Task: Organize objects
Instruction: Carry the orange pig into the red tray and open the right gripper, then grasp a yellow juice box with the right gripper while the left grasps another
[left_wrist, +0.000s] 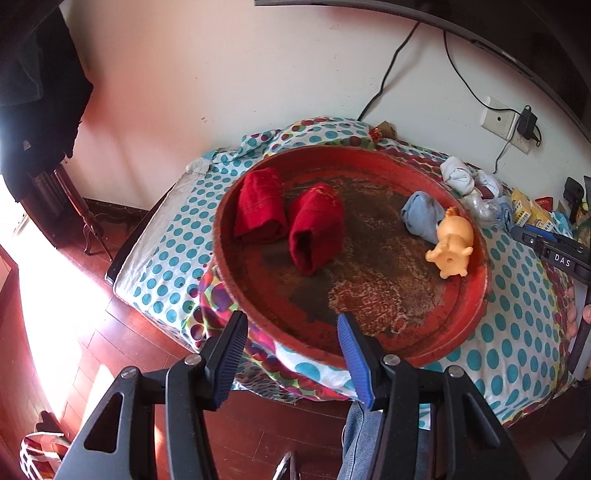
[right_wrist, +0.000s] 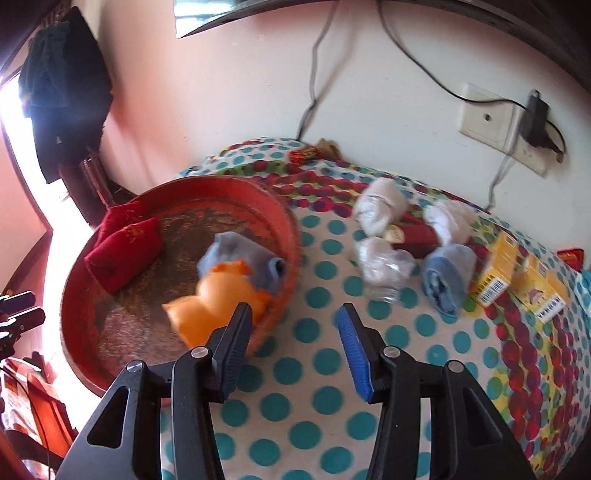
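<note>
A round red tray (left_wrist: 476, 295) (right_wrist: 81, 280) sits on a dotted cloth. In it lie two rolled red cloths (left_wrist: 260, 203) (left_wrist: 314, 229) (right_wrist: 122, 251), a rolled blue cloth (left_wrist: 421, 214) (right_wrist: 236, 254) and an orange toy pig (left_wrist: 452, 240) (right_wrist: 218, 299). My left gripper (left_wrist: 291, 332) hangs open over the tray's near rim with nothing between its fingers. My right gripper (right_wrist: 293, 325) stands open over the cloth just right of the tray, empty, with the pig behind its left finger. Beyond it lie white rolls (right_wrist: 380, 206), a blue roll (right_wrist: 447, 280) and yellow boxes (right_wrist: 496, 269).
The dotted cloth (right_wrist: 295, 406) covers a small table against a white wall with a socket (right_wrist: 484, 118), an adapter and cables. The other gripper's body (left_wrist: 554, 254) shows at the right edge of the left wrist view. Wooden floor (left_wrist: 92, 350) lies left of the table.
</note>
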